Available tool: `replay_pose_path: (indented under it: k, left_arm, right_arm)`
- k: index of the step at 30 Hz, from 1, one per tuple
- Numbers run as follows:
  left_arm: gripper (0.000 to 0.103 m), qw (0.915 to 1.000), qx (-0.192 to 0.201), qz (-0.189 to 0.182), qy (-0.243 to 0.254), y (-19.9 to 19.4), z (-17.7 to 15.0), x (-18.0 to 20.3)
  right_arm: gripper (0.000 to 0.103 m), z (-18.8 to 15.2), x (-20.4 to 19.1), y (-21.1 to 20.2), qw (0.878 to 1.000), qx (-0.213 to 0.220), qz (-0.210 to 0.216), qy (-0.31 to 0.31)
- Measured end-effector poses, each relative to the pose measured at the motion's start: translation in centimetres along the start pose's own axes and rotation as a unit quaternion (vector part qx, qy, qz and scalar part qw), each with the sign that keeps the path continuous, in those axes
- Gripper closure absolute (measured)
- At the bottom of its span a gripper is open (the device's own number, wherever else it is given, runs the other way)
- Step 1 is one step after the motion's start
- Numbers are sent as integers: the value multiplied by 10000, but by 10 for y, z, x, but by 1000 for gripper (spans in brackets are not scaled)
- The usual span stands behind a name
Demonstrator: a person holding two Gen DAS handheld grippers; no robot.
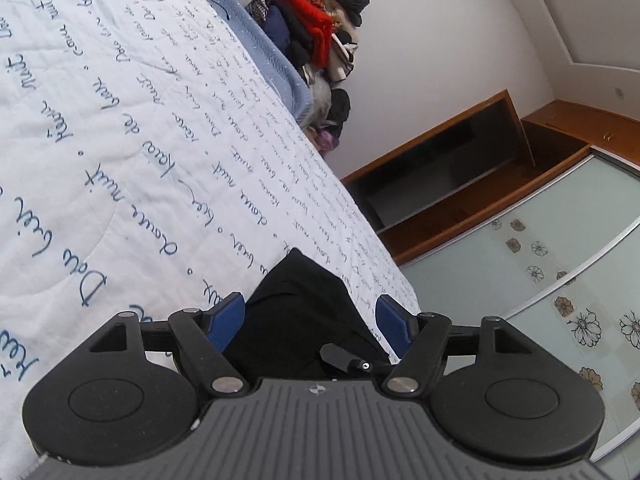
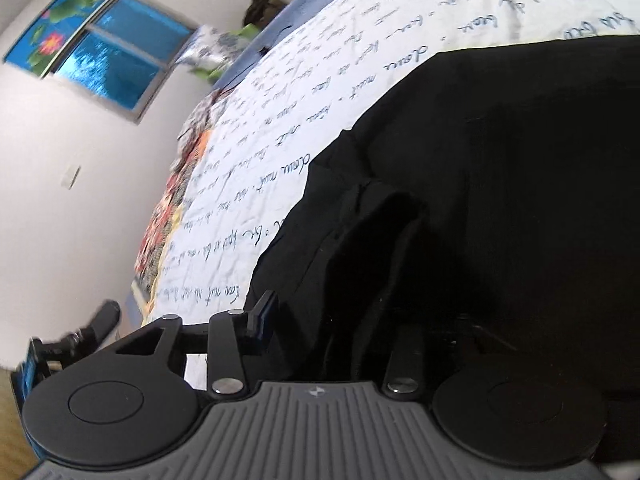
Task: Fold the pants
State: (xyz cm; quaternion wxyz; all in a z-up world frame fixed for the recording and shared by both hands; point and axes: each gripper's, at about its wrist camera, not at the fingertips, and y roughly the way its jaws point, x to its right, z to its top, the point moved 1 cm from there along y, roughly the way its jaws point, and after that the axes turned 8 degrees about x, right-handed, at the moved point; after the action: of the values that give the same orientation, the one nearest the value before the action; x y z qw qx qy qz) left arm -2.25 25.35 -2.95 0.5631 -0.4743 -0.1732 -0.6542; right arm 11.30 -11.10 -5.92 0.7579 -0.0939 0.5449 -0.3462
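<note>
Script-printed bedspread (image 2: 320,92) bears black pants (image 2: 500,200); left gripper (image 1: 310,320) spread; right gripper (image 2: 332,320) unclear.

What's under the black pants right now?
The black pants lie on the white quilt printed with blue handwriting, which shows all around their edge. Whatever is directly beneath them is covered by the dark cloth, as is the right claw's far finger.

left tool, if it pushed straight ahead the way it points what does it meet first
Most likely the black pants, whose fabric already lies between the open left tool. Past that comes the white quilt with blue writing, though depth is hard to judge here.
</note>
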Motion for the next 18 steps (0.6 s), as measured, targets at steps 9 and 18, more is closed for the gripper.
replay_pose_path:
  k: [9, 18]
  left_arm:
    - [30, 9998, -58, 166, 41, 9, -4, -1]
    - [23, 9997, -178, 10, 192, 20, -10, 12]
  right_arm:
    - [79, -4, -5, 18, 9992, -142, 347, -100]
    - [85, 70, 19, -65, 9936, 177, 1086, -241]
